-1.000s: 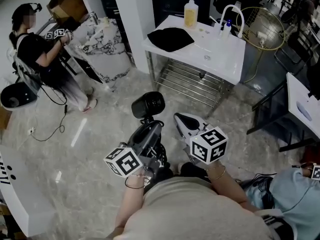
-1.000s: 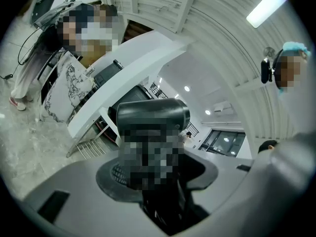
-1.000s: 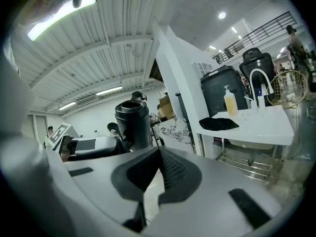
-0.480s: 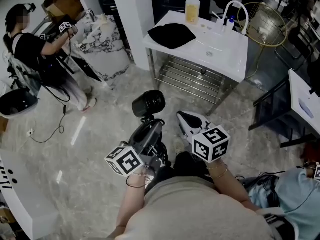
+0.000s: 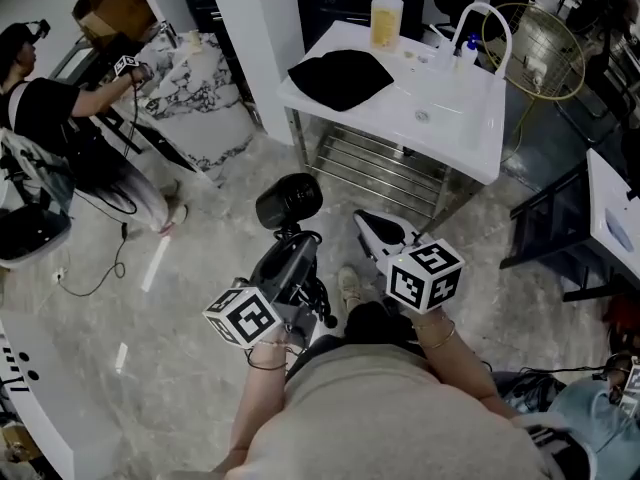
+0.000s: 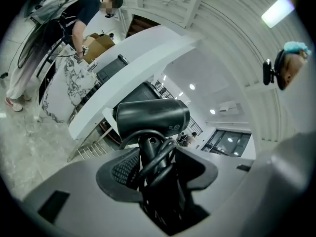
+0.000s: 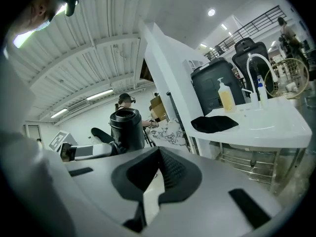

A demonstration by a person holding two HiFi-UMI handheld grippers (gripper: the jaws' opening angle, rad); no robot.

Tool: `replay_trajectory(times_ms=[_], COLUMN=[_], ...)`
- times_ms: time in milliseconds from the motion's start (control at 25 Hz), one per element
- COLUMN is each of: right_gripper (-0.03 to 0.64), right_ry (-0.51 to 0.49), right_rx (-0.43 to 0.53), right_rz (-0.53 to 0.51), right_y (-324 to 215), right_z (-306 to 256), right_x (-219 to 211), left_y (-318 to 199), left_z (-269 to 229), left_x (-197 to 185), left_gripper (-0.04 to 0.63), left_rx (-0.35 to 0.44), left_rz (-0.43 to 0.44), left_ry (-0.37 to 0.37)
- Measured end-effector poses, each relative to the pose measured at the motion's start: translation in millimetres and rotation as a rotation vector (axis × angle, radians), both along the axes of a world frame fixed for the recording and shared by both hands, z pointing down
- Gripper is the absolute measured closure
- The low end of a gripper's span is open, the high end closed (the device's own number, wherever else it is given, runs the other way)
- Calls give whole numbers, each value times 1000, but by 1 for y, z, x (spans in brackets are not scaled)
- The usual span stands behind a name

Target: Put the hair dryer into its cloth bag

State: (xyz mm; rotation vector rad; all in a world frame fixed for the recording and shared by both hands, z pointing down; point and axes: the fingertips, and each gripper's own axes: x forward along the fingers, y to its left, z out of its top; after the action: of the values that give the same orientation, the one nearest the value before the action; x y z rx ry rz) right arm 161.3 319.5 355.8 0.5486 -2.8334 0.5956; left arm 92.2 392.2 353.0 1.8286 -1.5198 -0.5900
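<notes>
Gripping the hair dryer (image 5: 289, 200) by its handle, the left gripper (image 5: 289, 248) holds it out over the floor, short of the white bench (image 5: 450, 133). In the left gripper view the pads are clamped on the handle and the cord wound round it, with the black barrel lying crosswise just above them. The right gripper (image 5: 370, 230) hangs beside it, a little apart, jaws pressed together with nothing between them.

The cloth bag (image 5: 340, 76) lies flat and dark at the left end of the bench, near the front edge. A soap bottle (image 5: 385, 18) stands at the back edge behind it, and a faucet (image 5: 480, 23) rises at the back right corner.

This looks like the bringing step: dryer in hand, bag untouched, nothing packed yet. Whether the bag's mouth faces the person cannot be told from here. The next move probably calls for the right gripper to open, find the bag's rim and lift it wide. The left can then feed the barrel in first, with the cord kept bundled so it does not snag.
</notes>
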Motion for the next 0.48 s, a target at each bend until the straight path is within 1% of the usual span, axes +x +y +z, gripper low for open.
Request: replay_trajectory(times_ms=[120, 240, 480], right_gripper=[618, 618, 618], right_ry=[1, -12, -19], right_rx=[-11, -11, 1], right_rz=[5, 4, -36], right_y=[-38, -81, -144], right_z=[-1, -6, -5], right_x=[-9, -24, -55], left_y=[-33, -69, -132], left_z=[-2, -10, -12], left_x=[-14, -29, -57], left_gripper=[373, 373, 373], left_rx=[-5, 5, 26], left_rz=[-13, -28, -65], left_ry=[1, -14, -31])
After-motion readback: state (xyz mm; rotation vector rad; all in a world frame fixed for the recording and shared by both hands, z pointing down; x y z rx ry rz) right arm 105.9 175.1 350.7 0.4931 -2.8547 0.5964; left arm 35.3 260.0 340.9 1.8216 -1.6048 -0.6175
